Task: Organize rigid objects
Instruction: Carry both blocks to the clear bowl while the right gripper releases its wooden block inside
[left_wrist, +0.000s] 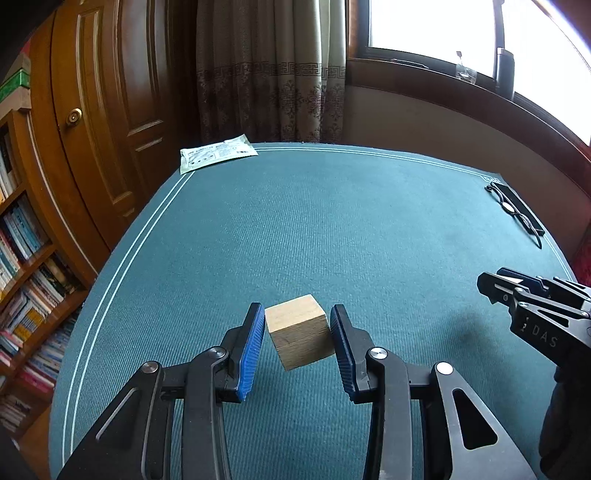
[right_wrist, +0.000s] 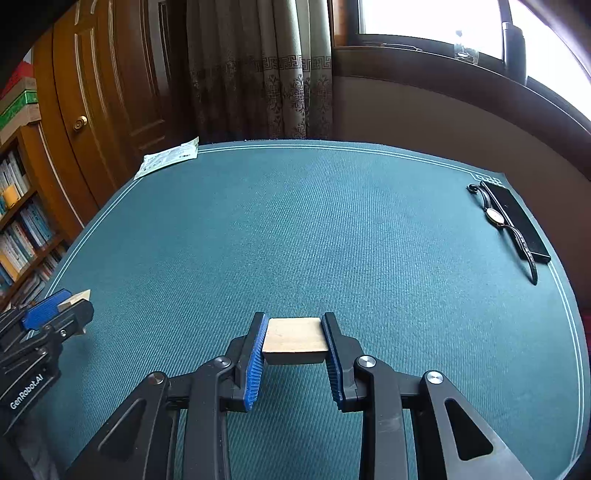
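Observation:
In the left wrist view, a light wooden cube (left_wrist: 297, 336) sits tilted between my left gripper's (left_wrist: 297, 334) blue pads, which are shut on it above the green table mat (left_wrist: 332, 229). In the right wrist view, my right gripper (right_wrist: 294, 339) is shut on a flat wooden block (right_wrist: 294, 339), held level over the mat (right_wrist: 314, 229). The right gripper also shows at the right edge of the left wrist view (left_wrist: 491, 288). The left gripper with its cube (right_wrist: 79, 296) shows at the left edge of the right wrist view (right_wrist: 55, 306).
A white printed packet (left_wrist: 216, 152) lies at the mat's far left corner. A black case with a wristwatch on it (right_wrist: 511, 218) lies at the far right edge. A bookshelf (left_wrist: 22, 258) and wooden door (left_wrist: 99, 122) stand left; curtains and a window sill are behind.

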